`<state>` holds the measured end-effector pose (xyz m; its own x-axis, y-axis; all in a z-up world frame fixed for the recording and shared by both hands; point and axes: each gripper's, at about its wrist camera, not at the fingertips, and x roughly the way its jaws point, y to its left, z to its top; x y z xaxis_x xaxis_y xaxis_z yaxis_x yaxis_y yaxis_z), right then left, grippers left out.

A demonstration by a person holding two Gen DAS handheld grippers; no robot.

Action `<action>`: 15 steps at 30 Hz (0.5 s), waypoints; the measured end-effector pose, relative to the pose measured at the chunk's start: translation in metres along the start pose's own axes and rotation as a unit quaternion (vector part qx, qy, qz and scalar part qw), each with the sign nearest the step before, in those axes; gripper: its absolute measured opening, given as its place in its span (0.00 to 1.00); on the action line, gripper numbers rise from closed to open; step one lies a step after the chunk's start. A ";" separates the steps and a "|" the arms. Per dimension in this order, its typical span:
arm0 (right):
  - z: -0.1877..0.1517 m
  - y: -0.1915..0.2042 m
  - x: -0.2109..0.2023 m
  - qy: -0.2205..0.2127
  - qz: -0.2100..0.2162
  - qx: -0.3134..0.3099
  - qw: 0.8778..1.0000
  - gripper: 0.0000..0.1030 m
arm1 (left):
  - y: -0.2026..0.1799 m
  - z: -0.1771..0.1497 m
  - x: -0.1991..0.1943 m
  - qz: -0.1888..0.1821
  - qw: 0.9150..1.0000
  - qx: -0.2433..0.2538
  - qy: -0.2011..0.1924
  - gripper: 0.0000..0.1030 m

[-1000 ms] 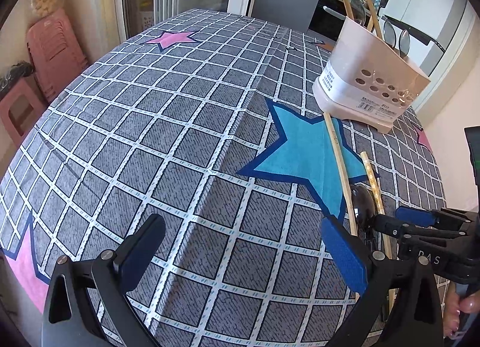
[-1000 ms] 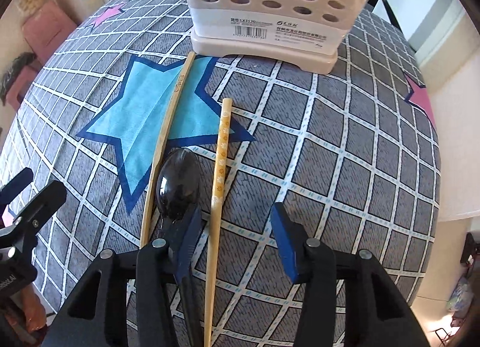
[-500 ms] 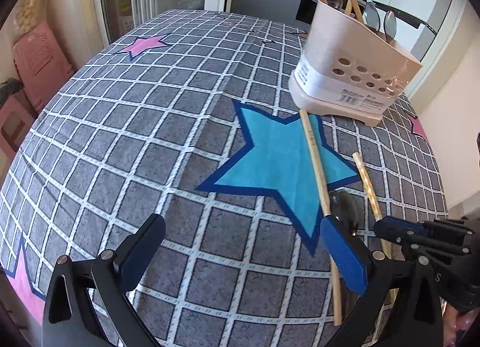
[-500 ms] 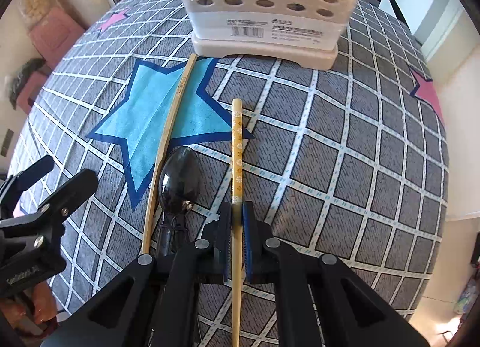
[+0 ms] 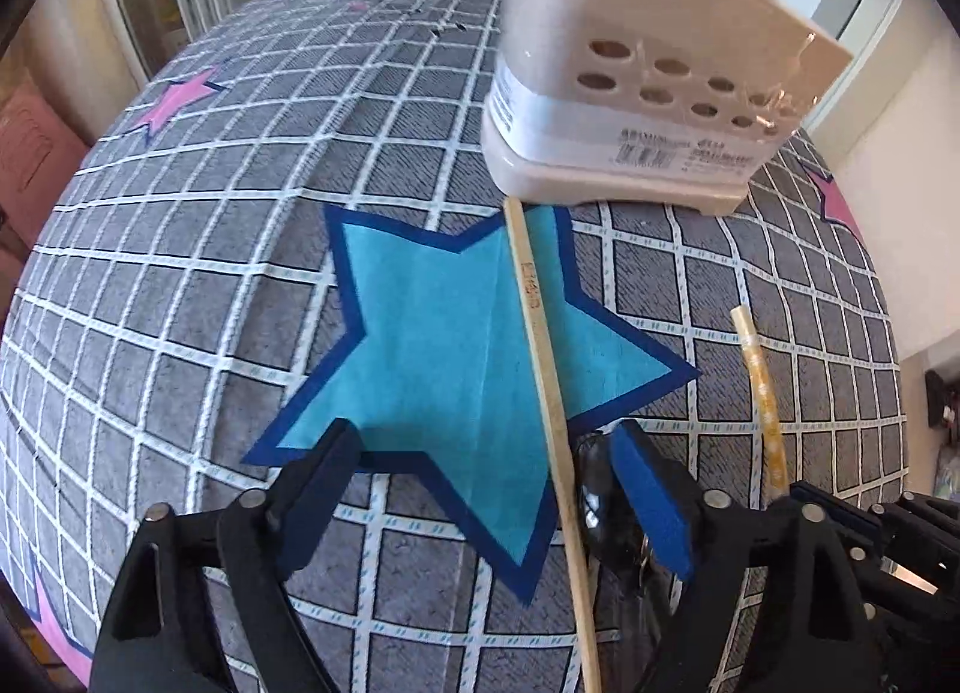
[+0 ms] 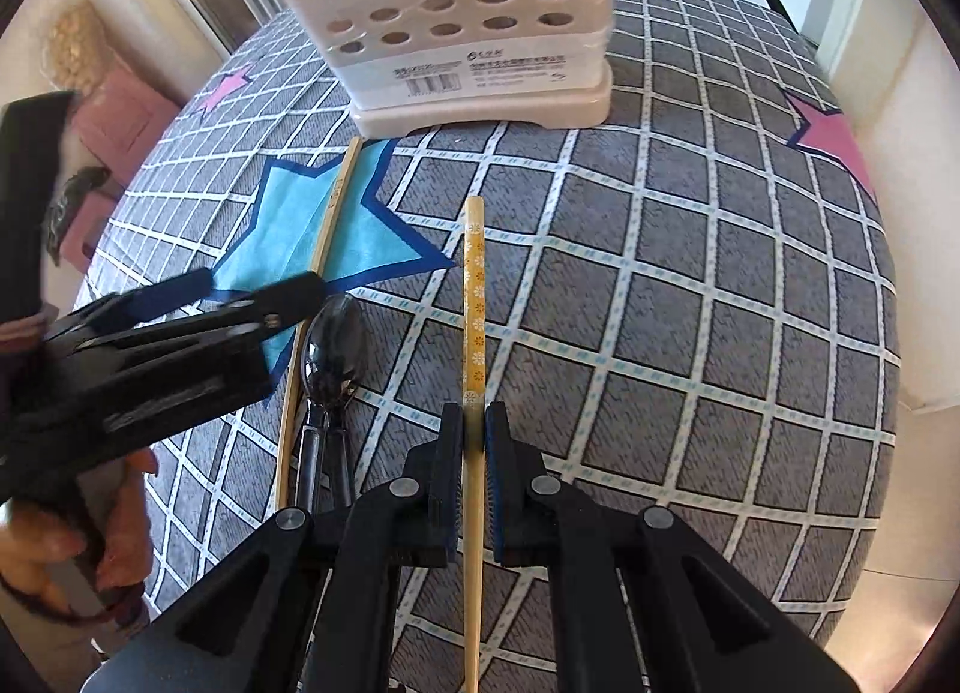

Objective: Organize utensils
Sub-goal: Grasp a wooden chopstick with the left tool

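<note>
Gripping the patterned chopstick (image 6: 474, 297) in your right gripper (image 6: 474, 435), jaws clamped on its lower half, the free end pointing at the holder (image 6: 468, 33). Lift it clear and tip it upright before the holder's rim, drop it in beside the utensils already standing there. Your left gripper (image 5: 486, 489) is open over the plain chopstick (image 5: 543, 357), which lies in front of the holder with the spoon (image 6: 333, 345) just beside it. Centre that chopstick between the jaws before closing, avoid the spoon.
</note>
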<state>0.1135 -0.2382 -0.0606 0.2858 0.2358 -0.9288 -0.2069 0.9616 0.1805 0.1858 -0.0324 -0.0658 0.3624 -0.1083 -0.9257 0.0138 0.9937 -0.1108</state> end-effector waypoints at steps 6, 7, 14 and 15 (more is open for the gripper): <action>0.005 -0.002 -0.002 -0.005 0.007 0.001 1.000 0.08 | -0.012 0.003 0.005 0.028 0.998 0.050 0.017 1.00; 0.004 -0.003 -0.003 -0.006 0.009 0.001 1.000 0.08 | -0.013 0.003 0.005 0.025 0.998 0.053 0.020 0.99; 0.002 -0.005 -0.009 -0.012 0.017 0.003 1.000 0.08 | -0.024 0.003 0.002 0.021 0.997 0.069 0.030 0.87; 0.002 -0.005 -0.010 -0.013 0.018 0.004 1.000 0.08 | -0.025 0.004 0.001 0.021 0.997 0.068 0.031 0.87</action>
<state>0.1139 -0.2455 -0.0516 0.3035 0.2732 -0.9128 -0.2104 0.9536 0.2154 0.1893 -0.0576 -0.0631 0.3067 -0.0634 -0.9497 0.1273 0.9915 -0.0250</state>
